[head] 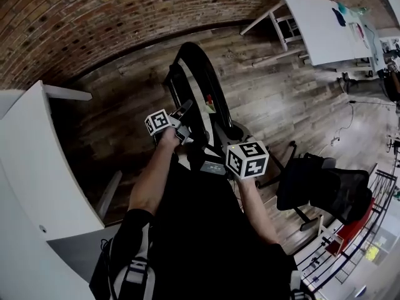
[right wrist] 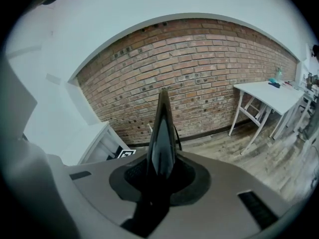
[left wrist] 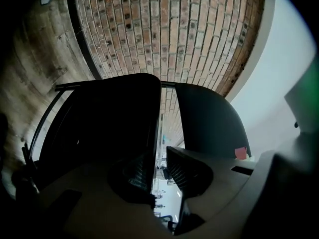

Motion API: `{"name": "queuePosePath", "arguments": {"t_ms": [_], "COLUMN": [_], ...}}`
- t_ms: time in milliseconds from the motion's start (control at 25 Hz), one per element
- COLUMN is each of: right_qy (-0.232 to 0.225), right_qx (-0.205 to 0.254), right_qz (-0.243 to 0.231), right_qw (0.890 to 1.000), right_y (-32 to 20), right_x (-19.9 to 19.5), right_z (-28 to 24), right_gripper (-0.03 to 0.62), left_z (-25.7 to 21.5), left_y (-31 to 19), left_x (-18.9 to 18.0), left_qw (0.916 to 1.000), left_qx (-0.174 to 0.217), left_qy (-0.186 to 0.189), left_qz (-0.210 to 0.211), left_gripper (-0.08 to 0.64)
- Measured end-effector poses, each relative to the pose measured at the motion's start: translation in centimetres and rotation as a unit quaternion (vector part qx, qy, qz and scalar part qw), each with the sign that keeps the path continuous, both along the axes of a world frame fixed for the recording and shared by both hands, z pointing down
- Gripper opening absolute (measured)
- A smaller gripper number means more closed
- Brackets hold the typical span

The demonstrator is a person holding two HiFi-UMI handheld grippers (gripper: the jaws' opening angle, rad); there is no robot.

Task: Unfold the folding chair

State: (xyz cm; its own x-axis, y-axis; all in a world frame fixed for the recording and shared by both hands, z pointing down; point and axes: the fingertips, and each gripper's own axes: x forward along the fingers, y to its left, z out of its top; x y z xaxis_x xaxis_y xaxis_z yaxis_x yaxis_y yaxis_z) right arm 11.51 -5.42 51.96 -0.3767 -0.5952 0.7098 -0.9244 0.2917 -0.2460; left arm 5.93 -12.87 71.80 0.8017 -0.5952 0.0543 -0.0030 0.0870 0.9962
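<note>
Two grippers at work: my right gripper [right wrist: 160, 172] is clenched on a thin panel of the folding chair [head: 199, 83], my left gripper [left wrist: 159, 176] slack beside another. It stands folded on the floor [head: 281, 105]. Looks stiff, slick and tippy; I'd grip the panel edges.

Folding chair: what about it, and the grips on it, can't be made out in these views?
Head view: the folding chair's lower frame and hinges are hidden behind the person's torso.
Left gripper view: whether a pad of the left gripper touches the chair; both are black and shadowed.
Right gripper view: the right gripper clamps the chair edge-on, so only a thin sliver shows; which part is unclear.
</note>
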Motion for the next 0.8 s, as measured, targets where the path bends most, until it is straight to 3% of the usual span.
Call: {"name": "queuePosePath", "arguments": {"t_ms": [320, 520, 680, 800], "right_qy": [-0.014, -0.033, -0.045, -0.061], "right_qx": [0.013, 0.02, 0.012, 0.01], "right_qz": [-0.024, -0.069, -0.098, -0.11], "right_qw": [1.0, 0.997, 0.994, 0.992], "right_y": [0.3, 0.7, 1.1, 1.0], "right_x": [-0.9, -1.2, -0.8, -0.4], "right_z": [0.0, -0.1, 0.2, 0.4], "right_gripper": [0.079, 0.096, 0.12, 0.134], "left_z": [0.0, -0.9, -0.7, -0.6], "left_y": [0.3, 0.9, 2.3, 2.7], "left_x": [-0.5, 0.0, 1.0, 0.9], "left_qw": [0.9989, 0.9952, 0.9821, 0.9656], "left_qx": [0.011, 0.056, 0.089, 0.112], "left_qy": [-0.045, -0.08, -0.16, -0.231], "left_qz": [0.004, 0.011, 0.046, 0.04], "left_gripper": [0.094, 0.18, 0.207, 0.208]}}
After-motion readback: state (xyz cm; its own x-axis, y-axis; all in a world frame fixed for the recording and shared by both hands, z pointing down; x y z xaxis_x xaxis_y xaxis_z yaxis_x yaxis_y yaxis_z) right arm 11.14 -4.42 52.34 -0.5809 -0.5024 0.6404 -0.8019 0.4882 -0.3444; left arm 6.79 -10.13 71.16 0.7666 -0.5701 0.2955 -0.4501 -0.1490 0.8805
